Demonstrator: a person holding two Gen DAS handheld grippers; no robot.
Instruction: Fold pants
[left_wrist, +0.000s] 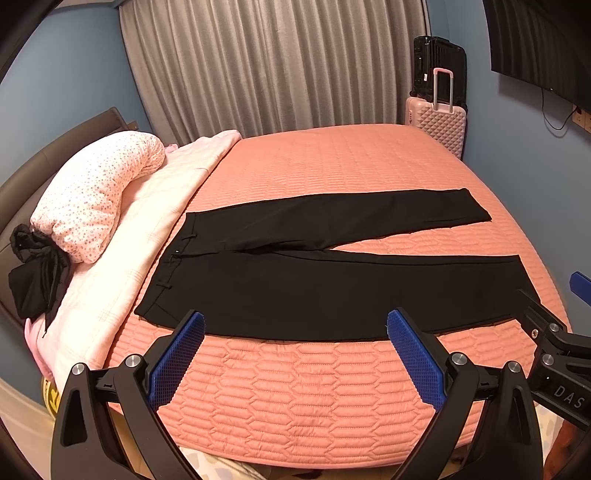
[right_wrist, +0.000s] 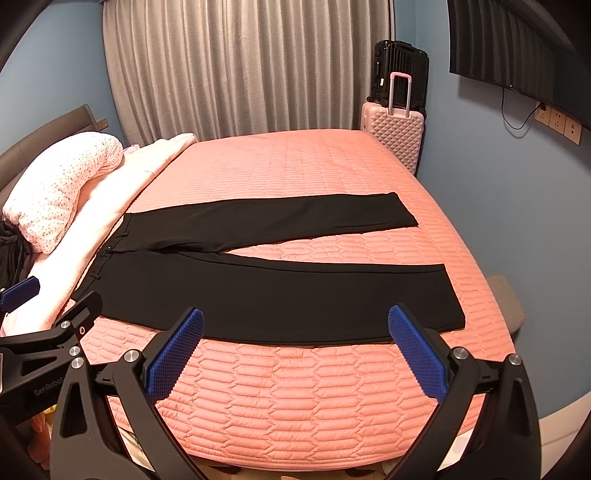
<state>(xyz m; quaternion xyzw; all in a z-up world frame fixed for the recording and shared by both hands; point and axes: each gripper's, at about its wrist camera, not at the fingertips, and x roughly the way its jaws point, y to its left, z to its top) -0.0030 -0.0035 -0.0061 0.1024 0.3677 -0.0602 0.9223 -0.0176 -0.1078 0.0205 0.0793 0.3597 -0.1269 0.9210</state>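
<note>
Black pants (left_wrist: 314, 284) (right_wrist: 258, 291) lie flat and unfolded on the pink quilted bed (left_wrist: 314, 398) (right_wrist: 295, 398), waistband to the left, both legs spread in a narrow V toward the right. My left gripper (left_wrist: 295, 323) hovers open over the near bed edge, just short of the near leg, with nothing between its blue pads. My right gripper (right_wrist: 295, 319) is open too, level with the near leg's lower half, empty. Each gripper shows at the edge of the other's view: the right gripper (left_wrist: 554, 332) and the left gripper (right_wrist: 55, 325).
A rolled dotted duvet (left_wrist: 96, 192) and pale pink blanket (left_wrist: 147, 221) lie by the headboard at left, with a black garment (left_wrist: 33, 273) beside them. Pink and black suitcases (left_wrist: 437, 122) stand at the far right corner. Grey curtains hang behind; a wall TV (right_wrist: 517, 48) is upper right.
</note>
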